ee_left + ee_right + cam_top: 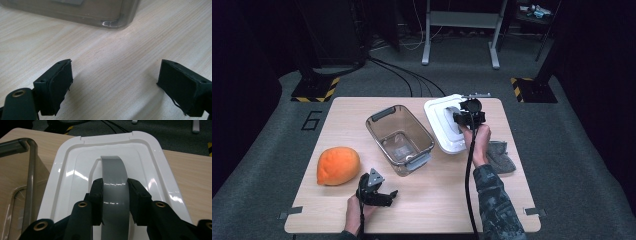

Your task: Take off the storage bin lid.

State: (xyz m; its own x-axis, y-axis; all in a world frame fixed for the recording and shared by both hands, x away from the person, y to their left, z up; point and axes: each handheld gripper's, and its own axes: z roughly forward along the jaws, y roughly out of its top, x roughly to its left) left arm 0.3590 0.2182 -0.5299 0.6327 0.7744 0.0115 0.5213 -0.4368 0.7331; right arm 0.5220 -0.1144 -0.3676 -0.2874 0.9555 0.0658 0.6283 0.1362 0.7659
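A white plastic lid [75, 170] lies flat at the upper right of the bench [437, 200], just beside a clear storage tub [399, 137]. The right gripper [115, 195] has its jaws clamped on the lid's raised grey handle [113, 177] (the natural hold). The lid looks light, stiff and glossy, likely slippery at its rim. At lower left, the left gripper [115, 85] rests with jaws wide apart, holding nothing.
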